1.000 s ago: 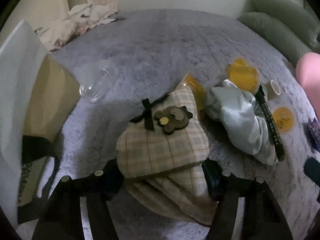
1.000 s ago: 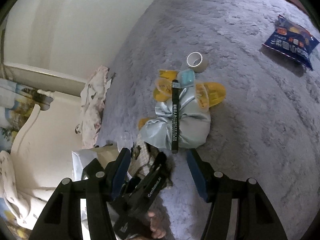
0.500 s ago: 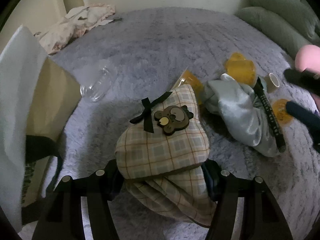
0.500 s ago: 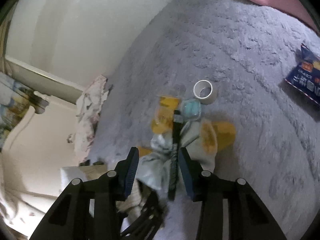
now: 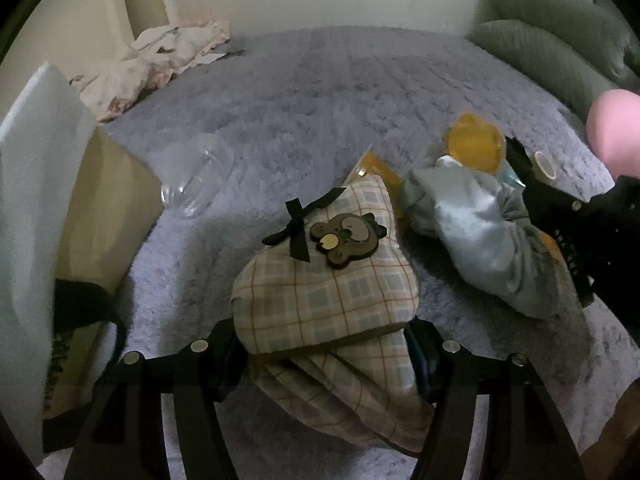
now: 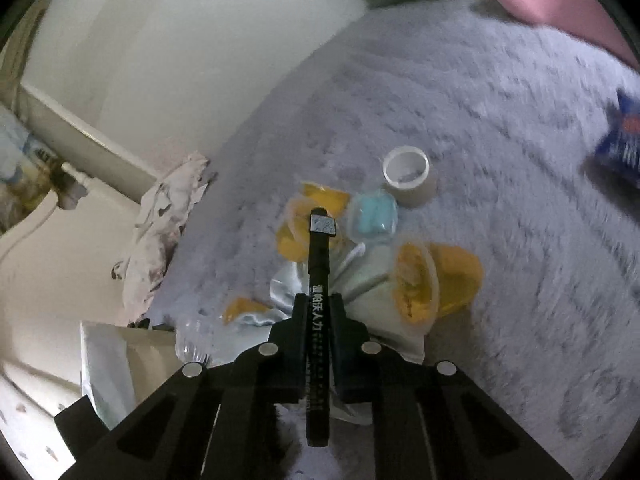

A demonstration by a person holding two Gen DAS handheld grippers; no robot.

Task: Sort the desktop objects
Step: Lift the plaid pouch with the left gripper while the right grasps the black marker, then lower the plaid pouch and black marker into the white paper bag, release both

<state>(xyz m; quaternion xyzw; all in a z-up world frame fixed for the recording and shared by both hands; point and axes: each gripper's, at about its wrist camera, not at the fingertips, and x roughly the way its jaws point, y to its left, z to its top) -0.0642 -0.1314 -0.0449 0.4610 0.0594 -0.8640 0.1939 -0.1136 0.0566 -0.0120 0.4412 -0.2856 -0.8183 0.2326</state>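
Now my right hand-held gripper [image 6: 316, 320] has clamped shut on the black marker pen [image 6: 319, 280], where a second ago its jaws stood wide apart above the pile. The pen lies lengthwise between the pads, its capped end sticking out over the pale blue satin cloth [image 6: 360, 280] and the yellow jelly cups [image 6: 424, 284] on the grey plush bed cover [image 6: 500, 160]. I judge this means the pen is secured and ready to be lifted off the heap and sorted away.

My left hand-held gripper [image 5: 324, 344] has not moved and is grasping the plaid pouch [image 5: 324, 292], the one with the black bow and bear badge, held just above the cover, its jaws spread wide around the padded fabric. A clear plastic cup [image 5: 196, 184] lies on its side beside a paper bag [image 5: 100, 216].

White Chinese characters run down the pen's barrel, though I cannot read them surely. The blue snack packet [image 6: 620, 144] is too blurred to read. A roll of tape [image 6: 408, 176] sits just beyond a blue-filled cup [image 6: 372, 220].
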